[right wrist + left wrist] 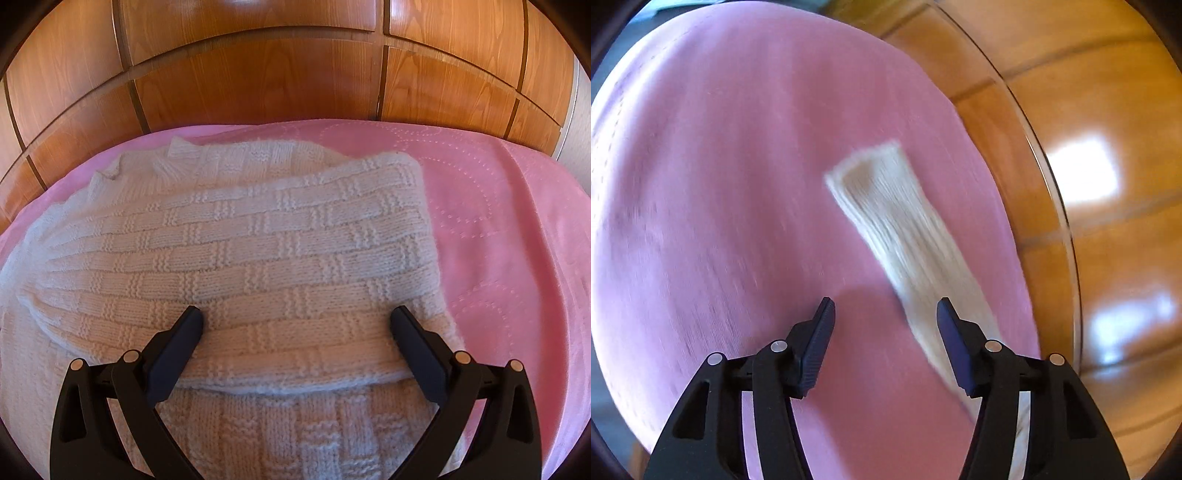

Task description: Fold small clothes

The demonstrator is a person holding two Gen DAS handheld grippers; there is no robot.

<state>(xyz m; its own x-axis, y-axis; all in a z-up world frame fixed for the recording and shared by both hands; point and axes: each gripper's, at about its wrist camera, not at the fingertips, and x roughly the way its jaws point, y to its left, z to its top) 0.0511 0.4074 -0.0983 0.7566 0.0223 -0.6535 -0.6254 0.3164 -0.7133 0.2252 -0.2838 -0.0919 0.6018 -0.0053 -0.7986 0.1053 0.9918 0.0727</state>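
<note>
Pink bedspread (498, 229), wooden panelling (258, 81), white knit (258, 251)

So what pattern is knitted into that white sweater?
The white knitted sweater has a brick-like basketweave of raised rectangular blocks, clearest in the right wrist view.

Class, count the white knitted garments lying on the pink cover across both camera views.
1 for certain: a white knitted sweater, partly folded, under the right gripper. The blurred white sleeve could belong to it.

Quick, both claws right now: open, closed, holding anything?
Left claw: open, holding nothing, above the pink cover.
Right claw: open, holding nothing, fingers either side of the folded white knit sweater.
</note>
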